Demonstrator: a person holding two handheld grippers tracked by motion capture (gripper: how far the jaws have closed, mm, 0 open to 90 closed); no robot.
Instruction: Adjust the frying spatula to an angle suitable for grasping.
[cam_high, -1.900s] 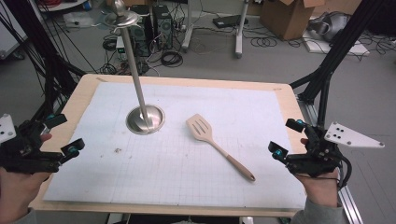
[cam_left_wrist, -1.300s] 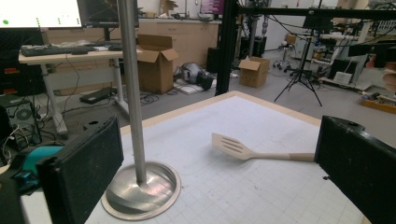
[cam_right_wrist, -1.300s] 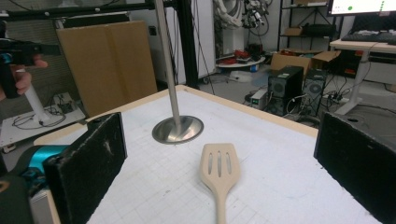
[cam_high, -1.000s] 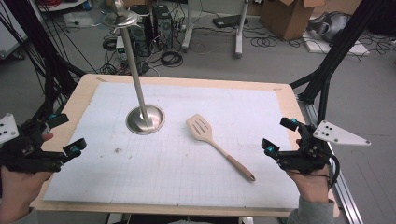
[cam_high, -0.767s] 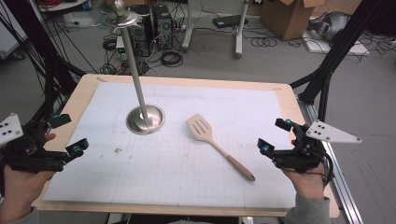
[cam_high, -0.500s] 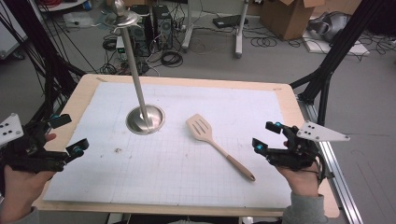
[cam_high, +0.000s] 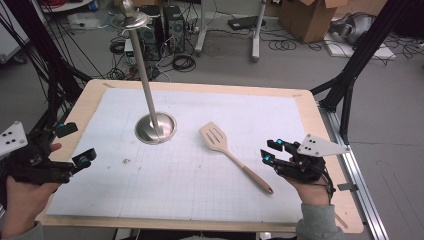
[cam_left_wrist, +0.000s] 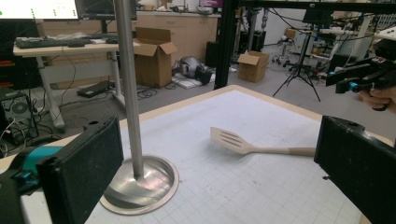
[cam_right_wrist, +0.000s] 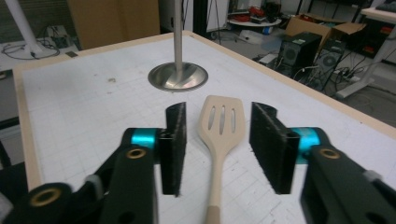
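A pale wooden slotted spatula lies flat on the white gridded mat, blade toward the pole, handle end toward my right hand. My right gripper is open just beyond the handle's end, a little above the mat. In the right gripper view the spatula runs between the two black jaws of that gripper without touching them. My left gripper is open at the table's left edge, empty. From the left gripper view the spatula lies far off between the wide jaws of the left gripper.
A metal pole on a round steel base stands upright left of the spatula; its base is close in the left gripper view. The mat lies on a wooden table. Cables, boxes and black frame legs lie beyond.
My right gripper has moved left from the table's right edge toward the spatula's handle end. The left gripper has shifted slightly. The spatula and pole have not moved.
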